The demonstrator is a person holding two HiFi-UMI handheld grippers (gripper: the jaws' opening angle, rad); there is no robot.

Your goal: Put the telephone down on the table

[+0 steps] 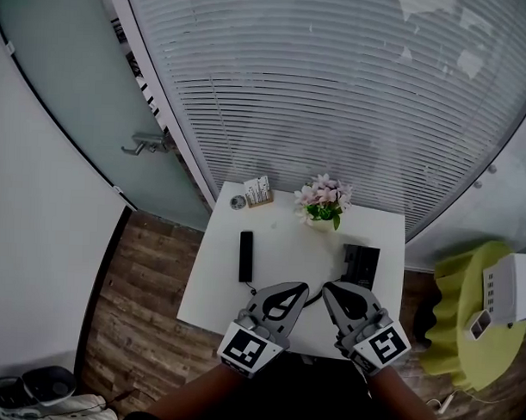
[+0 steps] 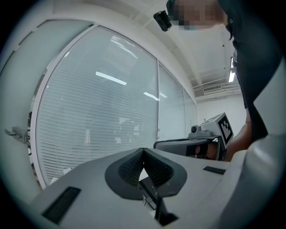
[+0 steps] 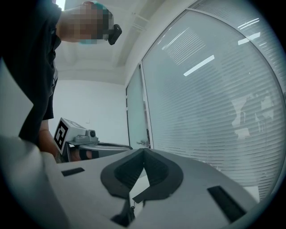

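A: The small round thing [image 1: 237, 202] at the far left of the table [image 1: 279, 235]; what is it?
B: Too small to tell; the right gripper [image 1: 327, 288] hides the near end of the telephone base [image 1: 361, 260]; the white box [image 1: 511, 295] at right is cut off by the edge.

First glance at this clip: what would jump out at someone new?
The left tool and right tool, both shut, hover side by side over the near edge of a small white table. On it lie a black telephone handset at left, its base at right, and pink flowers at the back.
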